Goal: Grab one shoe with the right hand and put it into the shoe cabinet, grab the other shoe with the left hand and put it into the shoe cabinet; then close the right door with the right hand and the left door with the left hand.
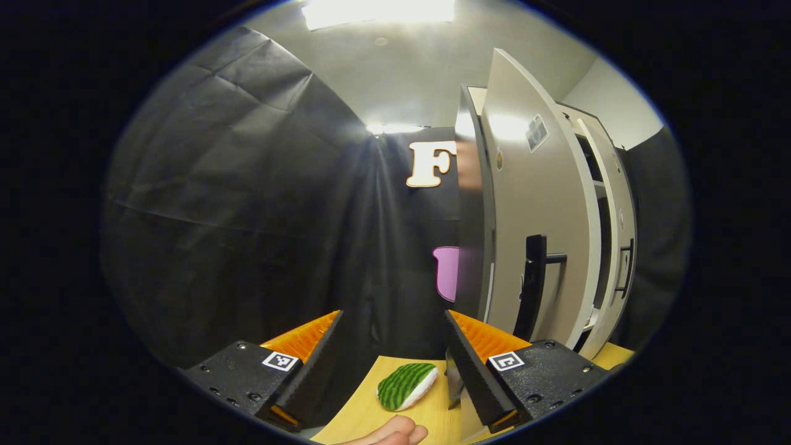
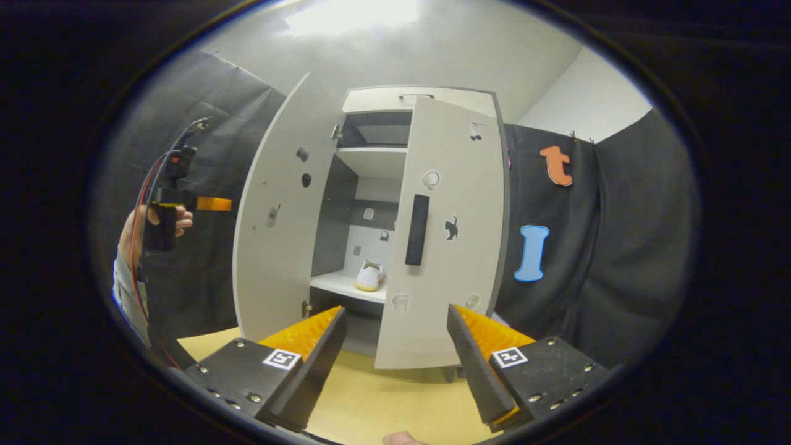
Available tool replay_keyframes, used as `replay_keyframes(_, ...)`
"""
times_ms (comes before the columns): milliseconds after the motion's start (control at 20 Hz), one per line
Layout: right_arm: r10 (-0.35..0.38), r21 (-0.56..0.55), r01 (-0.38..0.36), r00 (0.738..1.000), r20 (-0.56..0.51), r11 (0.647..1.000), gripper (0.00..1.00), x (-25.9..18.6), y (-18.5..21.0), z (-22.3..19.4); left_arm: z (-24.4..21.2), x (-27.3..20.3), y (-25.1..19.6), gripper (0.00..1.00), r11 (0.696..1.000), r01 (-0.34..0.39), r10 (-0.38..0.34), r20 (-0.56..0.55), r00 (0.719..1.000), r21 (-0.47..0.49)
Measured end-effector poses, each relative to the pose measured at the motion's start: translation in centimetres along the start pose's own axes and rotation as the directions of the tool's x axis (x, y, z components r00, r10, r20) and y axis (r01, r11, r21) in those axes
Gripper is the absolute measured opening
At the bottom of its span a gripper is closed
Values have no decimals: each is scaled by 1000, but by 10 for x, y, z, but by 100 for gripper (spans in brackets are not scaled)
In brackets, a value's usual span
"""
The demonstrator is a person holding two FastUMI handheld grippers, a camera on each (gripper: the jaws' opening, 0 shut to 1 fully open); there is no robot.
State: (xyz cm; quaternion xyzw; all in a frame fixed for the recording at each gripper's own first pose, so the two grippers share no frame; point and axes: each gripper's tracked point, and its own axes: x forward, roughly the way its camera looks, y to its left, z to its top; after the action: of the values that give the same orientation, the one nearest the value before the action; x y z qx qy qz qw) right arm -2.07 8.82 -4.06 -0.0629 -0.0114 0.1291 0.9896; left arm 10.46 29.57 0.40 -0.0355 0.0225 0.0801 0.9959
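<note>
The pale shoe cabinet [image 2: 377, 99] stands on the wooden table with both doors ajar. A white shoe [image 2: 369, 276] rests on its lower shelf [image 2: 337, 284], partly hidden behind the right door [image 2: 448, 278]. That door carries a black handle [image 2: 418, 228]. My right gripper [image 2: 397, 312] is open and empty, a short way in front of it. Beyond the left door [image 2: 278, 235], a hand holds my left gripper [image 2: 216, 203] up. In the left gripper view the left gripper [image 1: 393, 321] is open and empty, with the left door [image 1: 537, 204] and its black handle [image 1: 532, 284] close on the right.
A green striped soft object [image 1: 406, 385] lies on the wooden table [image 1: 358, 414] beside the cabinet's left side. A fingertip [image 1: 395, 432] shows at the bottom edge. Black cloth walls surround the booth. The far door [image 1: 618, 247] stands beyond the left one.
</note>
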Motion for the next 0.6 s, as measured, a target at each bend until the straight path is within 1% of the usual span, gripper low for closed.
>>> replay_keyframes(100,-3,24,3,1000,3,1000,97,-3,1,-4,-3,8,-8,96,1000,7,-7,-22,1000,3)
replay_keyframes(150,-2,37,2,1000,5,999,97,-4,2,-5,-6,11,-12,94,1000,14,-14,-31,999,1)
replay_keyframes(200,-2,49,2,1000,6,999,97,-4,2,-7,-8,15,-17,96,1000,20,-20,-43,999,2)
replay_keyframes(250,-3,59,2,1000,6,998,97,-5,1,-8,-11,17,-23,93,999,34,-34,-54,998,-5)
replay_keyframes(300,-5,66,5,1000,4,998,97,-5,-1,-11,-16,19,-31,94,999,52,-53,-76,996,-14)
replay_keyframes(350,-9,71,9,1000,3,997,97,-6,-4,-12,-18,17,-33,96,998,50,-52,-86,995,-25)
replay_keyframes(400,-16,76,16,1000,1,997,97,-6,-6,-15,-16,20,-32,89,999,34,-36,-74,997,-29)
replay_keyframes(500,-26,89,26,1000,-4,996,97,-5,-11,-19,-6,19,-30,87,999,-1,-1,-50,999,-42)
replay_keyframes(550,-28,93,28,1000,-7,995,96,-4,-13,-21,-4,18,-33,91,999,-7,5,-44,999,-44)
replay_keyframes(600,-29,97,30,1000,-8,995,96,-5,-14,-23,-3,18,-36,92,999,-7,5,-46,999,-49)
